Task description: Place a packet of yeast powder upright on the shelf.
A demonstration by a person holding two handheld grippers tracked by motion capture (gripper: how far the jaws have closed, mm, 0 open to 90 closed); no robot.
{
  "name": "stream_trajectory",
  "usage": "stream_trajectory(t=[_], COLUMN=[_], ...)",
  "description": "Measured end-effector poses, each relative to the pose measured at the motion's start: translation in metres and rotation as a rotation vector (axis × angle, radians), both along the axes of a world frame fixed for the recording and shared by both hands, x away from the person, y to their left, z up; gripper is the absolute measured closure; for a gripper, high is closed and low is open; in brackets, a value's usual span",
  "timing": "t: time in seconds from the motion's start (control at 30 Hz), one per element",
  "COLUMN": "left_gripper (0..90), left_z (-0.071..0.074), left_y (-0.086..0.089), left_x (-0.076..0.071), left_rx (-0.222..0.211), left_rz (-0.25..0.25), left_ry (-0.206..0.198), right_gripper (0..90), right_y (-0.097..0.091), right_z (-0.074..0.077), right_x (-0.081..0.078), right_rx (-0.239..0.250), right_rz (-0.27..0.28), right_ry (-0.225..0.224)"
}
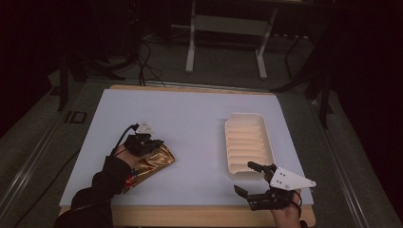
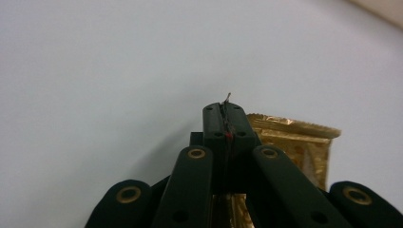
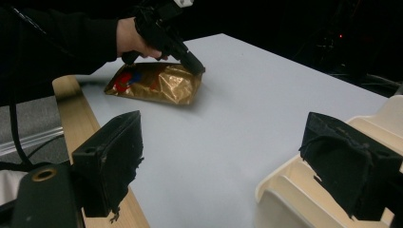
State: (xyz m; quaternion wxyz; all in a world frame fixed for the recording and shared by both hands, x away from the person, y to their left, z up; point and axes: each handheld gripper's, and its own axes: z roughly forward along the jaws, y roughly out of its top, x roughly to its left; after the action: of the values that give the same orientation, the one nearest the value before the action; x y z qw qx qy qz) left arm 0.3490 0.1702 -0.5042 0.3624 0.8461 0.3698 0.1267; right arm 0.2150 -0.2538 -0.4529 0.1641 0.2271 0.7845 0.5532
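On the pale grey bench [image 1: 190,123], the left gripper [image 1: 159,144] has its 2 black jaws pressed fully together on the top edge of a crinkled gold foil snack pouch with a red and blue print [image 1: 151,164]; in the left gripper view a thin sliver of foil pokes out between the tips. The pouch lies near the front left corner of the bench, slanted. The right gripper [image 1: 247,178] hovers at the front right, jaws spread wide with nothing between them, just beside the near end of a white ribbed plastic tray [image 1: 248,142].
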Motion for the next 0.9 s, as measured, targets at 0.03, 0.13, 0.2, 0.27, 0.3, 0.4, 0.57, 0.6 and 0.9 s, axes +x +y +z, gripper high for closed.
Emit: stream_trajectory(t=[0.03,0.13,0.2,0.27,0.3,0.4,0.57,0.6,0.9], left_gripper=[90.0,90.0,90.0,90.0,90.0,90.0,90.0,90.0,90.0], left_z=[0.002,0.008,0.013,0.017,0.019,0.026,0.037,0.041,0.059], left_y=[0.001,0.004,0.004,0.003,0.003,0.002,0.000,-0.002,-0.007], left_x=[-0.001,-0.003,-0.007,-0.010,-0.013,-0.019,-0.029,-0.034,-0.049], left_rx=[-0.010,-0.016,-0.017,-0.020,-0.018,-0.041,-0.067,-0.080,-0.136], left_rz=[0.002,0.005,-0.005,-0.014,-0.015,-0.031,-0.052,-0.058,-0.082], left_ry=[-0.002,-0.002,-0.010,-0.013,-0.024,-0.032,-0.044,-0.058,-0.113], right_gripper=[13.9,13.9,14.0,14.5,15.2,16.3,16.5,16.4,14.4], right_y=[0.000,0.000,0.000,0.001,0.001,0.001,-0.001,0.000,0.002], right_z=[0.000,0.000,0.000,0.000,0.000,0.000,0.002,0.002,0.006], right_x=[0.000,0.000,0.000,0.000,0.000,0.001,0.002,0.001,-0.001], right_rx=[0.001,0.004,0.001,-0.007,-0.012,-0.004,0.034,0.019,-0.021], right_rz=[0.001,0.002,0.002,0.001,-0.002,0.003,0.032,0.024,-0.026], right_ry=[-0.002,-0.004,-0.001,0.000,0.008,0.029,0.038,0.015,-0.029])
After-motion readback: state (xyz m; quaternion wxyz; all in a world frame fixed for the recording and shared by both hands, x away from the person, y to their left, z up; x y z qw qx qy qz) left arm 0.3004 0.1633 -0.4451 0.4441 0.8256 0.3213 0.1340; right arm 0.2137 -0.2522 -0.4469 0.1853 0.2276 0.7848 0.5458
